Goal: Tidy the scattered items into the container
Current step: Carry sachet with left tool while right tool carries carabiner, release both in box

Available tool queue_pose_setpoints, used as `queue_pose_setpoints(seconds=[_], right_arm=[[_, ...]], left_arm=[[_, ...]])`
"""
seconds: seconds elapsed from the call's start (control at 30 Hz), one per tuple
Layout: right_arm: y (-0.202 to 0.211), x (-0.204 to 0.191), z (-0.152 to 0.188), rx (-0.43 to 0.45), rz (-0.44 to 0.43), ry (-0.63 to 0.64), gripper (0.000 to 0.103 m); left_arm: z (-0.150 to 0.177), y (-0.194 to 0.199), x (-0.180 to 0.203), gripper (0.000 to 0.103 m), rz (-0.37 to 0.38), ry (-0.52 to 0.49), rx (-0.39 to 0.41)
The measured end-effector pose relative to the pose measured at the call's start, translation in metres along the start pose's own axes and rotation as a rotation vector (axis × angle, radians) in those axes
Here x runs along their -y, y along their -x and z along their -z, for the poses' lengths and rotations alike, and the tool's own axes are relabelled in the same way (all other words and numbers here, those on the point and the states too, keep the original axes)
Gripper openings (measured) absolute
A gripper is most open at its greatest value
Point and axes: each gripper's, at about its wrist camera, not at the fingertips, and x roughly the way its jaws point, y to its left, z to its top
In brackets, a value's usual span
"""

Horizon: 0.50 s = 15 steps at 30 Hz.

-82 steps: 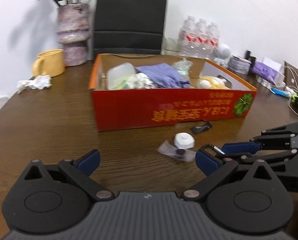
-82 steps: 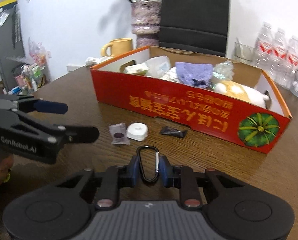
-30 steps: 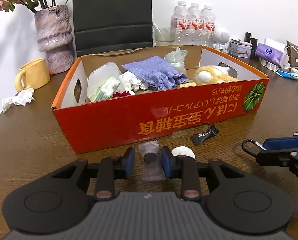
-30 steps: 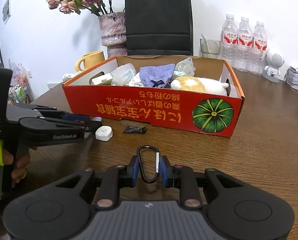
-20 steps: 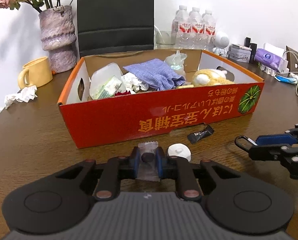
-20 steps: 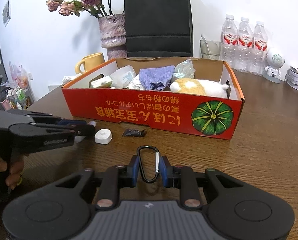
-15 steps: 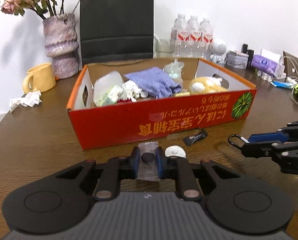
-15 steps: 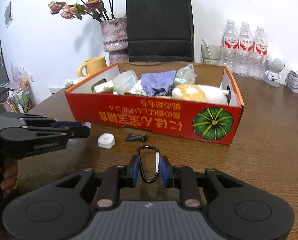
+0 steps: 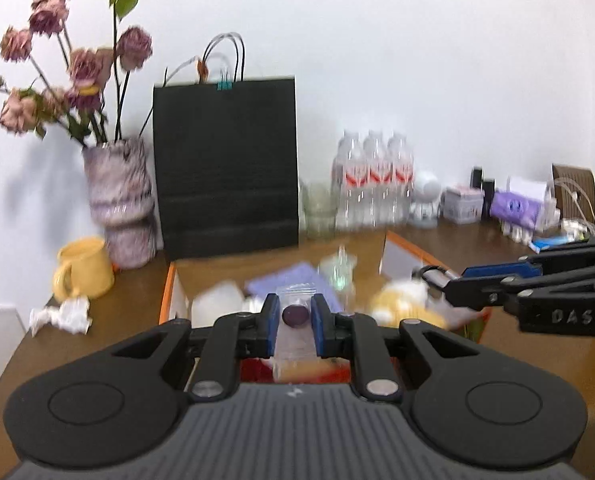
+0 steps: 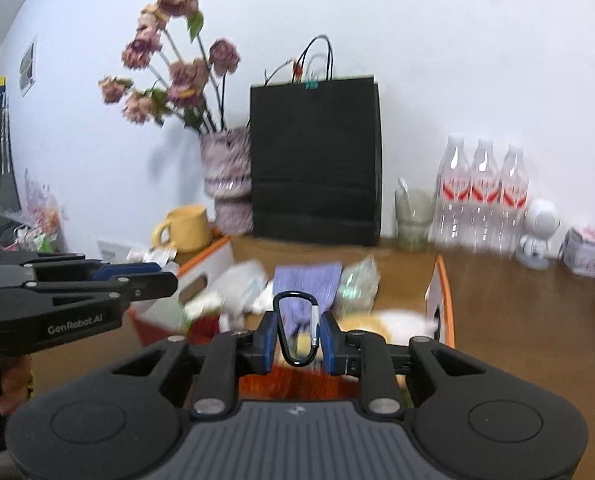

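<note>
The small clear plastic packet with a dark round piece inside (image 9: 295, 314) is pinched between the blue pads of the left gripper (image 9: 293, 322), held in the air above the near side of the red-and-orange cardboard box (image 9: 168, 298); the black metal carabiner (image 10: 297, 330) is clamped upright between the pads of the right gripper (image 10: 297, 338), likewise above the box's near wall; both tongs are pressed onto their loads. Inside the box lie a purple cloth (image 10: 309, 280), a yellow-and-white plush toy (image 10: 393, 322) toward the right end and a crumpled clear bag (image 10: 357, 280) — all blurred. Beyond the box's far wall stand a black paper bag (image 9: 225, 168), a mottled vase of dried roses (image 9: 119, 204), a yellow mug (image 9: 83, 268) and three water bottles (image 9: 371, 180) along the far edge of the brown wooden tabletop (image 10: 537, 320); a crumpled white tissue (image 9: 61, 316) lies near the left edge.
</note>
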Motion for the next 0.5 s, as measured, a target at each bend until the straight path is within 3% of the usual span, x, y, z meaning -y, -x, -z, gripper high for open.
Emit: queue_pose_setpoints(seconds=[0.23, 0.5], right_arm=[[-0.052, 0.017, -0.024, -0.008, 0.040, -0.027, 0.022], [-0.135, 0.038, -0.019, -0.128, 0.087, -0.055, 0.022]], left_arm=[[-0.017, -0.054, -0.010, 0.018, 0.011, 0.105, 0.005], [-0.006, -0.119, -0.022, 0.018, -0.029, 0.135, -0.103]])
